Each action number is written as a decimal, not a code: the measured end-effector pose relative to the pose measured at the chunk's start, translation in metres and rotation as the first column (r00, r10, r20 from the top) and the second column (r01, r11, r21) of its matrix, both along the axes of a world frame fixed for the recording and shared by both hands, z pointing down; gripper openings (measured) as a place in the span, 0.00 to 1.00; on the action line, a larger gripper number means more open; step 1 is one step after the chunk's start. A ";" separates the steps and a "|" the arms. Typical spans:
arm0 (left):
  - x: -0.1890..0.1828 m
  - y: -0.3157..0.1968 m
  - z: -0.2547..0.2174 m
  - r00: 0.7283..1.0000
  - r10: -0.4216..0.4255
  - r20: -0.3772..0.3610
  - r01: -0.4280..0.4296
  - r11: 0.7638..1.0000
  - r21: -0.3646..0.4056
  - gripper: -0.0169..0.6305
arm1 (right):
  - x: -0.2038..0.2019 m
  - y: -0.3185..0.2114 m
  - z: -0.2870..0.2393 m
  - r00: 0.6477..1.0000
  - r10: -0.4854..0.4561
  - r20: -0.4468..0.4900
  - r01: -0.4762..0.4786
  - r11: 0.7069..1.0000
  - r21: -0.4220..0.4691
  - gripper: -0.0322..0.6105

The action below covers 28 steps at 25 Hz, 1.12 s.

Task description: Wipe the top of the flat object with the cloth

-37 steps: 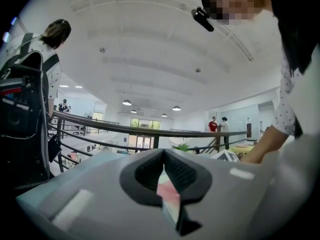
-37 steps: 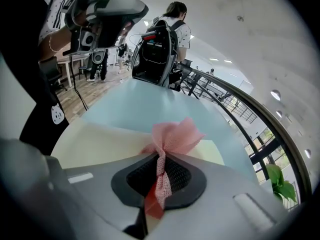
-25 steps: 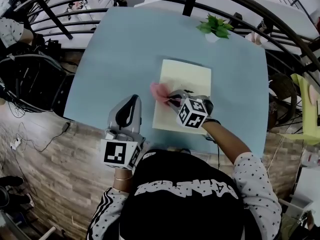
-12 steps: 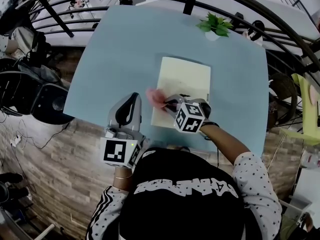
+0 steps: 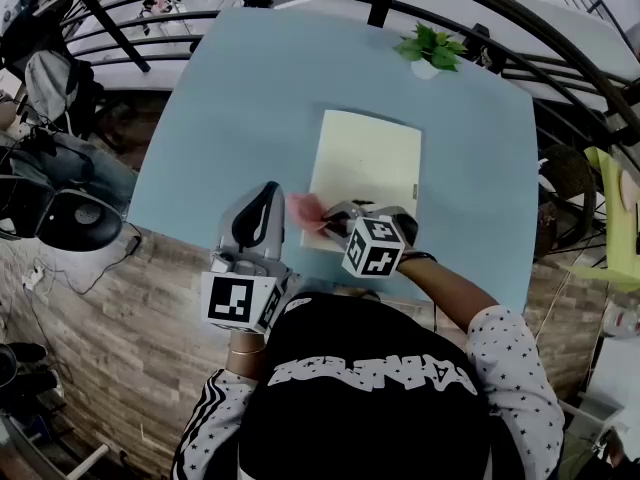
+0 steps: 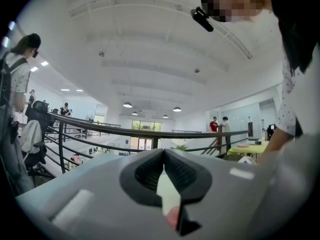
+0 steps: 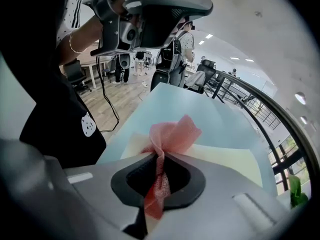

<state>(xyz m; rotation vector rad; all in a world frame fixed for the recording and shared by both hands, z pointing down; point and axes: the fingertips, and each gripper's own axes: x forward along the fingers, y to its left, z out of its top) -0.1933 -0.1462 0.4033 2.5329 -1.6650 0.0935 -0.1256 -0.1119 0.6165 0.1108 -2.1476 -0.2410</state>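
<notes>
Over the last sec my right hand-held gripper (image 5: 336, 214) pulls back toward me and a bit left, dragging the pink cloth (image 5: 305, 210) down the left side of the cream flat object (image 5: 370, 163). The cloth now sits at the object's near-left corner, w/ part of it spilling past the edge onto the blue worktop (image 5: 240, 98). The jaws are clamped on it: in the right gripper view a twisted bunch runs between the pads and fans out ahead of them. My left hand-held gripper (image 5: 268, 190) hasn't budged, parked on the worktop just left of the object, jaws together, nothing in them. To me this reads as the end of one stroke. The left strip looks covered; the centre, right side and far end prob still need passes, so I'd guess under half done.
</notes>
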 end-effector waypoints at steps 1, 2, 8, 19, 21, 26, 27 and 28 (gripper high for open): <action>0.001 0.001 0.001 1.000 0.002 0.010 -0.001 1.000 -0.016 0.03 | 0.000 0.003 0.000 1.000 -0.006 0.001 0.006 1.000 -0.004 0.08; 0.002 0.001 0.001 1.000 0.002 0.013 -0.002 1.000 -0.019 0.03 | -0.001 0.005 0.000 1.000 -0.011 0.002 0.011 1.000 -0.007 0.08; 0.005 0.003 -0.005 1.000 -0.002 -0.007 0.003 0.999 0.041 0.03 | -0.004 0.020 -0.002 0.999 -0.019 0.034 0.021 0.997 -0.068 0.08; 0.009 0.001 -0.008 1.000 -0.008 0.024 0.008 1.000 0.016 0.03 | -0.005 0.022 -0.013 0.993 -0.033 0.115 0.049 0.989 -0.142 0.08; 0.008 0.000 -0.009 0.999 -0.015 0.029 0.015 1.000 0.007 0.03 | -0.002 0.012 -0.019 0.989 -0.010 0.150 0.031 0.990 -0.137 0.08; 0.008 -0.008 -0.007 1.000 -0.017 0.021 0.016 1.000 0.027 0.03 | 0.019 -0.035 -0.032 0.976 0.089 0.199 -0.073 0.994 -0.087 0.08; 0.008 -0.011 -0.008 1.000 -0.017 0.015 0.017 0.999 0.038 0.03 | 0.024 -0.048 -0.036 0.968 0.125 0.219 -0.110 0.991 -0.080 0.08; 0.008 -0.013 -0.008 1.000 -0.018 0.009 0.017 0.999 0.048 0.03 | 0.030 -0.062 -0.039 0.957 0.166 0.238 -0.153 0.985 -0.075 0.08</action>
